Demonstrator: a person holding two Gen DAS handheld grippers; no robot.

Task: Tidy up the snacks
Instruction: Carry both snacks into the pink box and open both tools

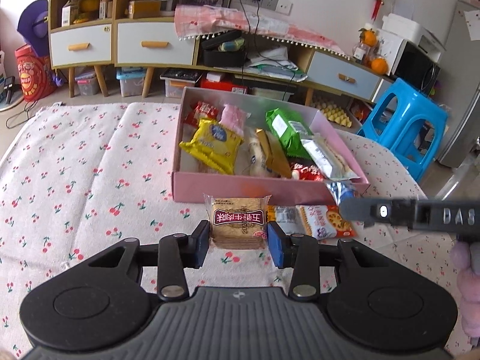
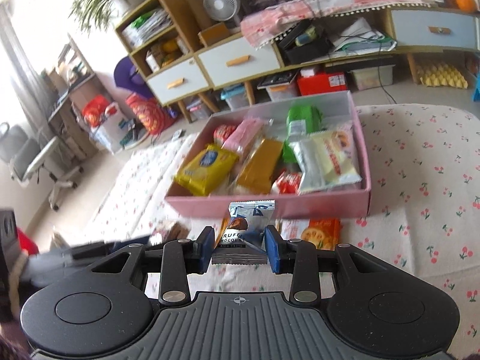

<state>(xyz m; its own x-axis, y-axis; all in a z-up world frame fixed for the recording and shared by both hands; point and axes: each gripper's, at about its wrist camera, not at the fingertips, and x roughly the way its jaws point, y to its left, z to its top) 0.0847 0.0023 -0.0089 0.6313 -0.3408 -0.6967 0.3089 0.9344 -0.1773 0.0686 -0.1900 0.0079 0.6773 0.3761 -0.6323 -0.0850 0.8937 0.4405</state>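
A pink box (image 1: 240, 190) on the cherry-print cloth holds several snack packets; it also shows in the right wrist view (image 2: 282, 207). My left gripper (image 1: 238, 241) is shut on a brown cracker packet (image 1: 238, 223) just in front of the box. My right gripper (image 2: 240, 247) is shut on a blue-and-silver truffle chocolate packet (image 2: 247, 228), held near the box's front wall. An orange-and-white biscuit packet (image 1: 318, 222) lies on the cloth in front of the box, to the right of the cracker packet; it also shows in the right wrist view (image 2: 321, 232).
A blue plastic stool (image 1: 405, 129) stands right of the table. A wooden cabinet with drawers (image 1: 150, 45) and floor bins stand behind. The right gripper's body (image 1: 420, 213) crosses the left wrist view at the right.
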